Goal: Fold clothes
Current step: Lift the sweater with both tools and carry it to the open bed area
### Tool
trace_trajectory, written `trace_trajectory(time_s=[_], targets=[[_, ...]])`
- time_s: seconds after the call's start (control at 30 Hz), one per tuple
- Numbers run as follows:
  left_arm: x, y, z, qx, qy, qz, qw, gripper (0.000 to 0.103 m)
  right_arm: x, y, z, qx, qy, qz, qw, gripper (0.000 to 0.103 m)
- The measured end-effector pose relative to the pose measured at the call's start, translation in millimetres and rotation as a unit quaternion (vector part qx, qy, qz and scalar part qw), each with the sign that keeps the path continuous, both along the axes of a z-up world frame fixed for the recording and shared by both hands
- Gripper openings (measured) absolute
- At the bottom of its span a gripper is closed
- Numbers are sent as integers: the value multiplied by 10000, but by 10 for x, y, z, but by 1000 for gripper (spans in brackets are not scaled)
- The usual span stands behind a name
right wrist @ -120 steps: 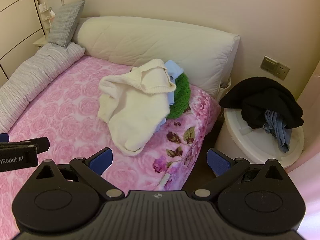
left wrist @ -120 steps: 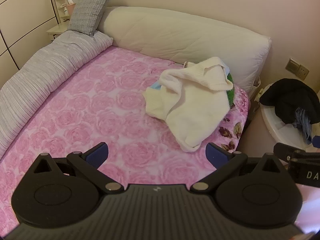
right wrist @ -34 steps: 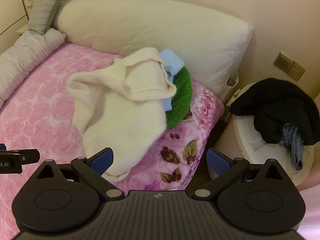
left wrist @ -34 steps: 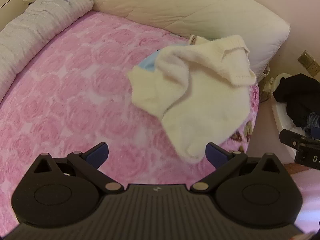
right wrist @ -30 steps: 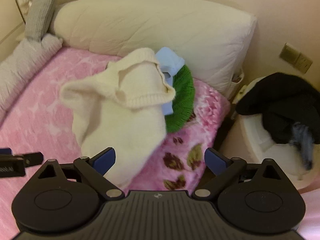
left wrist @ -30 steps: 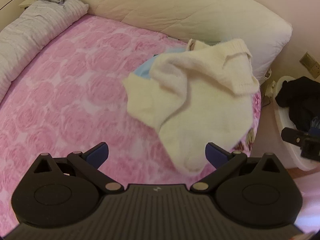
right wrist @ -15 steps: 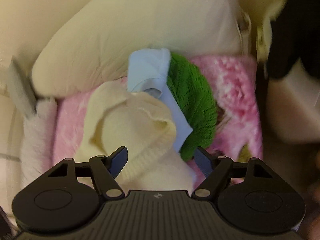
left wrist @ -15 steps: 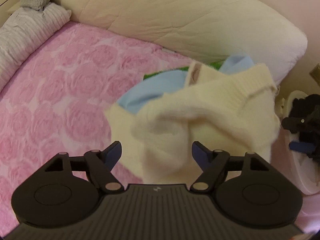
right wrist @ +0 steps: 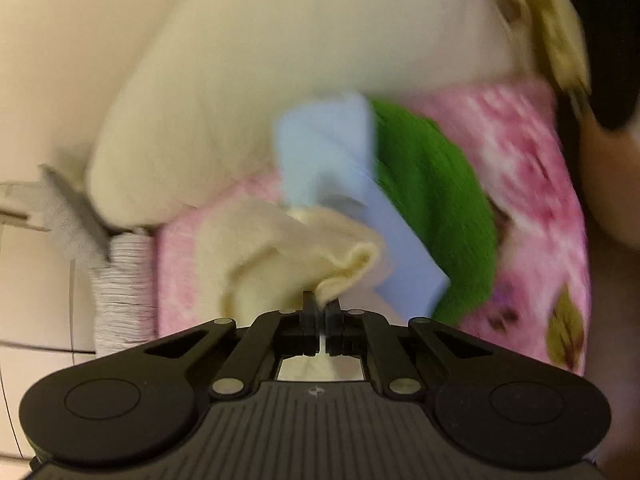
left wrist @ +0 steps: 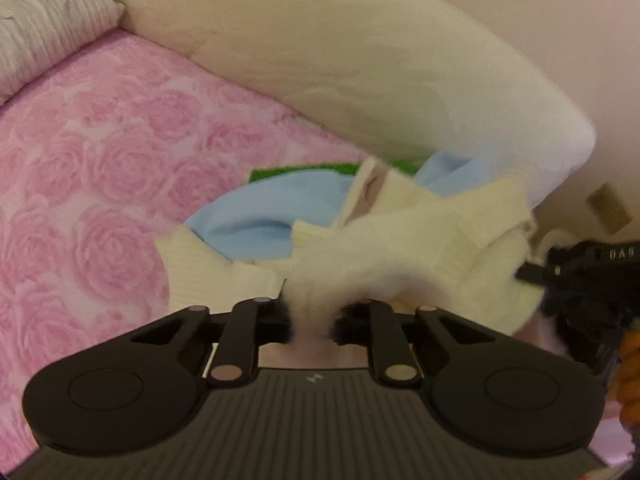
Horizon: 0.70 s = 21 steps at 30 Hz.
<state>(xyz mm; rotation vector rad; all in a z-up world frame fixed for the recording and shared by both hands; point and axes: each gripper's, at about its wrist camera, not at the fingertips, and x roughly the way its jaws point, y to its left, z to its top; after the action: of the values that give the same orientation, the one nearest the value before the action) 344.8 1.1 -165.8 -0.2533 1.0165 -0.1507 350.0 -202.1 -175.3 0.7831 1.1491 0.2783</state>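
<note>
The cream sweater (left wrist: 400,248), heaped unfolded over blue (left wrist: 256,220) and green clothes (right wrist: 432,200) at the bed's (left wrist: 100,160) far right, is pinched by the closing left tongs (left wrist: 312,322) and clenched right tongs (right wrist: 321,312); all folding is judged still undone.

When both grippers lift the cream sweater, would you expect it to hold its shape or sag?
The cream sweater already lies in soft rumpled folds, so it will likely sag between the grippers. Its thick ribbed knit probably grips well. It overlaps the blue garment, which might drag along.
</note>
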Motion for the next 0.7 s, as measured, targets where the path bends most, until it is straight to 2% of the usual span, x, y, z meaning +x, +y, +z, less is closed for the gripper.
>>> trace_trajectory(time_s=[0.13,0.23,0.33,0.4,0.47,0.53,0.7], targets=[[-405,253,382,-67,-412,414,9983,11,-48,196,514,141,-834,372,9957,5],[-834,493,693,-154,-730,833,9937,10,-203,450,900,347,-1342,762,9874,5],[-1354,691,1058,-121,-1136,1325,9846,10,-475,789,1317,592,-1866,1313,9718,5],[-1753,821,1323,-115,-1400,1706,9753,10,-721,1053,1568,834,-2089,1708,9593,5],[-2161,923,1570,-102,-1654,2086,9639,10,-1014,1346,1805,1051,-2331,2117,9433,5],[-2645,1018,1869,6,-1953,2479,9489,10,-1333,1657,2052,1294,-2585,2531,9232,5],[-3805,1231,2625,459,-2638,3131,9112,10,-2385,2425,2758,2096,-3233,3432,8566,5]])
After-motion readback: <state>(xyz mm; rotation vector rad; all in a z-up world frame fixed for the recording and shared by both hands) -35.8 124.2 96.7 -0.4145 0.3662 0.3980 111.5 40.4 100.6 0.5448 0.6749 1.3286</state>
